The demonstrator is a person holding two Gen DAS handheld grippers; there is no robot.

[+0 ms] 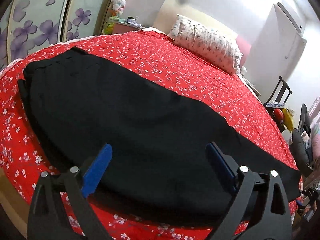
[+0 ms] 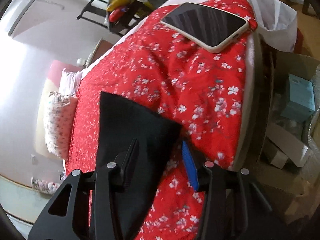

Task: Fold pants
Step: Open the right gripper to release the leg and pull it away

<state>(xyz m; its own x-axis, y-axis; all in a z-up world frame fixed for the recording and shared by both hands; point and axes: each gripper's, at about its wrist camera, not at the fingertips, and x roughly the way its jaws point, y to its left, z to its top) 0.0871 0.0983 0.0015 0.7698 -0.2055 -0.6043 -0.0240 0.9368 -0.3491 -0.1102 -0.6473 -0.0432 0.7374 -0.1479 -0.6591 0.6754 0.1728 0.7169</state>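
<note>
Black pants [image 1: 124, 116] lie folded lengthwise in a long strip across a red flowered bedspread [image 1: 180, 68]. The waist end is at the far left and the leg end runs off to the lower right. My left gripper [image 1: 159, 146] hovers over the middle of the strip, its blue-padded jaws spread wide with nothing gripped. In the right wrist view the leg end of the pants [image 2: 130, 120] lies flat on the bedspread [image 2: 180, 76]. My right gripper [image 2: 160, 142] stands open just above that end, one finger over the cloth and the blue pad [image 2: 190, 166] beside its edge.
A phone [image 2: 206, 26] in a pale case lies face up near the bed's corner. A flowered pillow [image 1: 208, 42] sits at the head of the bed. A dark chair [image 1: 280, 92] with items stands beyond the bed's far side. Boxes [image 2: 298, 98] are stacked beside the bed.
</note>
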